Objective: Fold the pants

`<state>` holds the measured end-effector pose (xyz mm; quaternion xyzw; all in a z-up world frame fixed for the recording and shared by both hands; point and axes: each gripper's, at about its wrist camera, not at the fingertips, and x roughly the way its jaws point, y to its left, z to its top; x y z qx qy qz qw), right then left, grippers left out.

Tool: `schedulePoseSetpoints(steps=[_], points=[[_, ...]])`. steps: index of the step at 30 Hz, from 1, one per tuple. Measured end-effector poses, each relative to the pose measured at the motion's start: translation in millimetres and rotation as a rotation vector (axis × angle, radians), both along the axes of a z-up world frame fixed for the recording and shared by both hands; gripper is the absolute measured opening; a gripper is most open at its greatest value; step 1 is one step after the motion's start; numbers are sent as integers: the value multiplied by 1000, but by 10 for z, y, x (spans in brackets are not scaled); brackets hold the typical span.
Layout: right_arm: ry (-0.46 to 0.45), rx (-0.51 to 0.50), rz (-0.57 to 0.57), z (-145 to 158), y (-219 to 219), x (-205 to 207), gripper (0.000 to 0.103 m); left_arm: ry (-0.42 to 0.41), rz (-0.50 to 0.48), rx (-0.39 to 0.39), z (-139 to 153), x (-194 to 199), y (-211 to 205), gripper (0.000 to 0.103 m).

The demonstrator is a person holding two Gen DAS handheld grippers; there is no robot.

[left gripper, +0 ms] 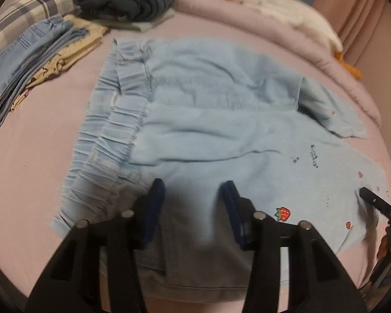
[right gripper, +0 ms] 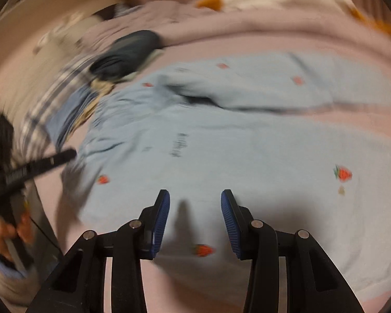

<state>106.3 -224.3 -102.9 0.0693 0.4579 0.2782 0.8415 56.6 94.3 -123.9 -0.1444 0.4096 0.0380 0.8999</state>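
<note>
While spread limp beneath both sets of fingers, pants point(left gripper: 221, 120): soft, light, best pinched at waistband point(left gripper: 112, 130); left gripper point(left gripper: 193, 190) and right gripper point(right gripper: 195, 198) apart, empty.

Dark writing on the pants, too blurry to read

The light blue pants point(left gripper: 221, 120) have a short line of small dark letters point(left gripper: 314, 155) on the cloth. Both views show it, but no word, number or brand can be made out.
</note>
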Motion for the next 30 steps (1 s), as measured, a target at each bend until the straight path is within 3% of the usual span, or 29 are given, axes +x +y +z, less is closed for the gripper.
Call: schedulePoseSetpoints(steps=[2, 3, 4, 7, 8, 9, 12, 14, 15, 16, 17, 19, 23, 30], points=[[6, -8, -66, -87, -285, 25, 41, 9, -13, -5, 5, -21, 58, 33], [-4, -11, -99, -100, -470, 13, 32, 12, -11, -20, 15, -36, 94, 29], [-18, -43, -151, -107, -700, 0, 31, 34, 4, -38, 9, -58, 156, 28], [-22, -82, -293, -153, -1401, -11, 28, 52, 61, -34, 46, -142, 349, 32], [-17, -72, -329, -171, -1632, -7, 22, 47, 55, -44, 74, -171, 383, 32], [-6, -71, -366, -179, -1806, 2, 9, 44, 47, -76, 91, -167, 429, 32], [26, -128, -532, -154, -2223, 43, 4, 49, 28, -67, 140, -83, 446, 34], [36, -239, -627, -71, -2318, 139, 6, 40, 37, -17, 222, 4, 433, 54], [31, -313, -650, -4, -2274, 217, 14, 15, 45, 1, 298, 75, 434, 72], [16, -321, -639, 55, -2207, 267, 24, -2, 53, 8, 338, 118, 466, 79], [-12, -289, -599, 137, -2113, 321, 29, -28, 61, 18, 409, 204, 497, 80], [-79, -196, -474, 325, -1715, 480, 52, -40, 70, 32, 456, 375, 591, 80], [-134, -133, -248, 507, -1005, 861, 53, -15, 128, 60, 439, 821, 895, 79], [-201, -255, 99, 622, 205, 1732, 53, 30, 79, -24, 294, 1328, 1334, 79]])
